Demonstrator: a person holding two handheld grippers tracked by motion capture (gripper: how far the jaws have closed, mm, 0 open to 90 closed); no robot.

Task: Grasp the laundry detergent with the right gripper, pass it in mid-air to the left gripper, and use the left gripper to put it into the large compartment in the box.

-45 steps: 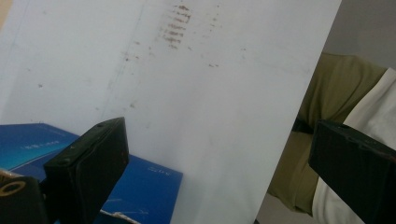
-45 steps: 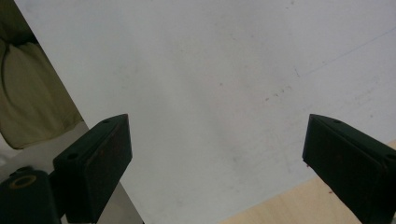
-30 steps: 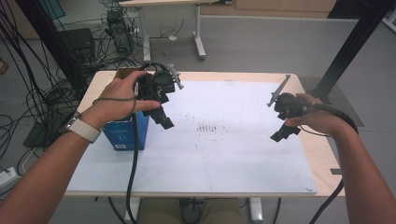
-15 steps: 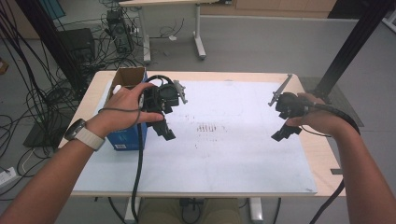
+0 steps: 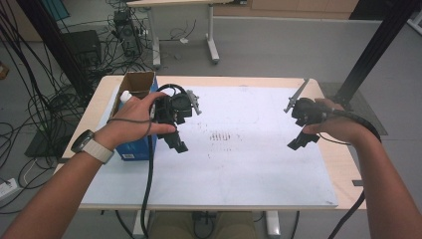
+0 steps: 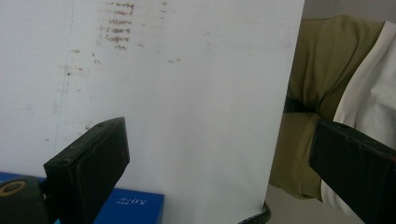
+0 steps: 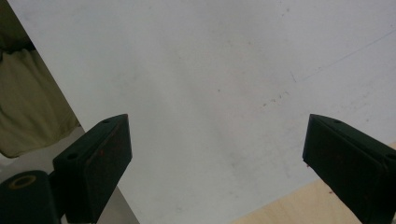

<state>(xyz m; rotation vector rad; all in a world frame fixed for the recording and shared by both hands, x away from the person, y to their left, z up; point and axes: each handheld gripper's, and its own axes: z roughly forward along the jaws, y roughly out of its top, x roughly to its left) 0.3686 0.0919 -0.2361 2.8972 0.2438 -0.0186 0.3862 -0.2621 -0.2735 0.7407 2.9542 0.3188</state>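
My left gripper (image 5: pixel 177 143) is held in a hand just right of a blue box (image 5: pixel 135 146), a little above the white mat (image 5: pixel 239 164). Its jaws point down and stand wide apart. In the left gripper view my gripper (image 6: pixel 217 135) is open with nothing between its jaws, and the mat (image 6: pixel 187 93) and a corner of the blue box (image 6: pixel 135 206) lie below. My right gripper (image 5: pixel 300 141) hovers over the mat's right side. In the right gripper view it (image 7: pixel 217 125) is open over the bare mat (image 7: pixel 210 84).
The blue box has an open cardboard top (image 5: pixel 139 82) with a white object (image 5: pixel 125 94) inside, at the table's left edge. Faint brown marks (image 5: pixel 224 136) lie mid-mat. Bare wooden table (image 5: pixel 343 164) borders the mat on the right. Cables trail from both grippers.
My left gripper has moved right and a little toward the person, off the box top and over the mat's left part. The right gripper has barely shifted.
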